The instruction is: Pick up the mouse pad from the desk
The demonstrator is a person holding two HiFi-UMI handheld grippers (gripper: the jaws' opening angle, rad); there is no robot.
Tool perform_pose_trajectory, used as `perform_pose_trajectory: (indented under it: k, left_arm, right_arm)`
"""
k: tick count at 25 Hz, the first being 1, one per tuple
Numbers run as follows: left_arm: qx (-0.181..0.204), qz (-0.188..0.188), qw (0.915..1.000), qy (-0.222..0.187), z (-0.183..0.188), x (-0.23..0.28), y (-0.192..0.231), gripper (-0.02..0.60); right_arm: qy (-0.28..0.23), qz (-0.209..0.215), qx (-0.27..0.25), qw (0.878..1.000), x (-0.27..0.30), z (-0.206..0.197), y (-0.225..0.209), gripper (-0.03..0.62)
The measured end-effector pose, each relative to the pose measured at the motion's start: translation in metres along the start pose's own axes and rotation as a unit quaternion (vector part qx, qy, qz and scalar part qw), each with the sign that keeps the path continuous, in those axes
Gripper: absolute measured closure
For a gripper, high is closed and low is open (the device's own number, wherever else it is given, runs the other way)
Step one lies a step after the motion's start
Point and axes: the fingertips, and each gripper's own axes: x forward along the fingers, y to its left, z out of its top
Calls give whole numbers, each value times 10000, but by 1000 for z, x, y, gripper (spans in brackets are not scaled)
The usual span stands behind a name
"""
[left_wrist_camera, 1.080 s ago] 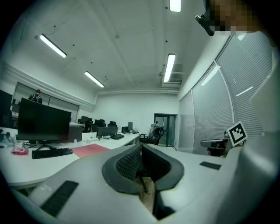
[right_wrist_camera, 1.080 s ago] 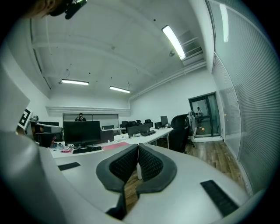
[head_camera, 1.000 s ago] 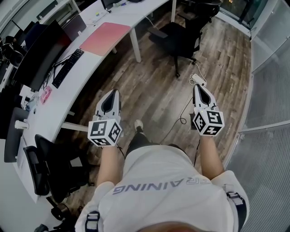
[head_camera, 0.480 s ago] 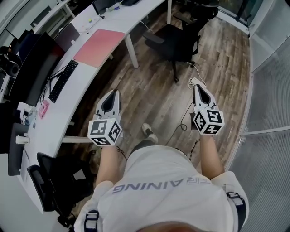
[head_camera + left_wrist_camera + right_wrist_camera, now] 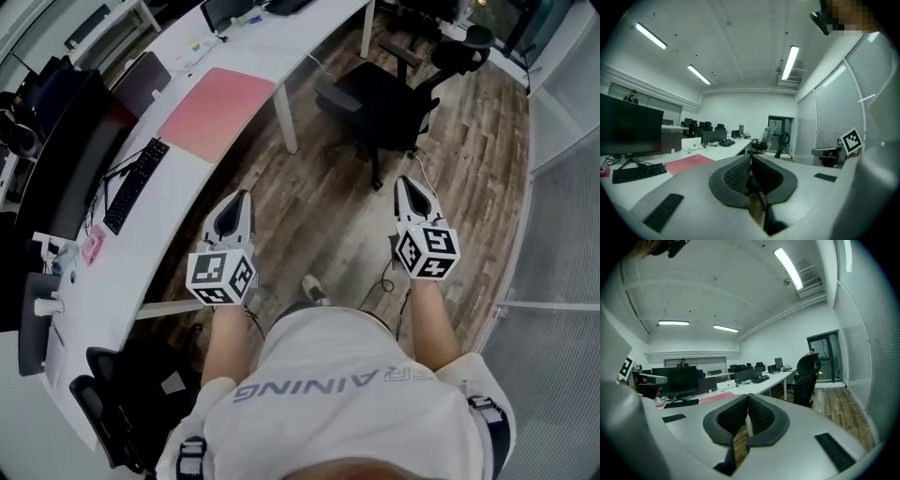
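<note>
While the left gripper (image 5: 241, 197) and right gripper (image 5: 405, 182) hang empty with jaws together, well short of the desk (image 5: 122, 258), the approach looks to be in hand, and the next move calls for reaching the pink mouse pad (image 5: 217, 112) and opening.

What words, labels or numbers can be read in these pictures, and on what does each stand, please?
"RAINING": on the shirt, upside down in the head view; any letter before it is too faint to read.
Cubes: square markers only, no letters.
Keyboard: key print too small to read.
Mouse pad: no print visible.
</note>
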Motion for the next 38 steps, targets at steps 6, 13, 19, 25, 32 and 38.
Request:
perform_pose_trajectory:
  k: [6,13,19,25,32,38]
  left_arm:
    - [-146,402,9991,-28,-1,27,83,543]
    - [-272,845,9961,-10,-2,39,148,543]
    - [-495,1276,9906,-47,-5,40,185,543]
    - [-522,1462,9879,-47,0,68,205,543]
    - [-463,1808,9824,-62,21,126,217,542]
    - [-494,2210,9740,-69,34,180,221,543]
  right_arm:
    - [160,353,-199,9990,96,9,43,571]
    - [402,867,-373,9947,177,5,92,570]
    - [458,1166,-473,9910,217,7,116,571]
    - [411,1390,-487,9882,264,14,118,571]
    - [370,1759,-446,9827,337,34,96,571]
    - [412,2108,-436,9757,409,51,67,570]
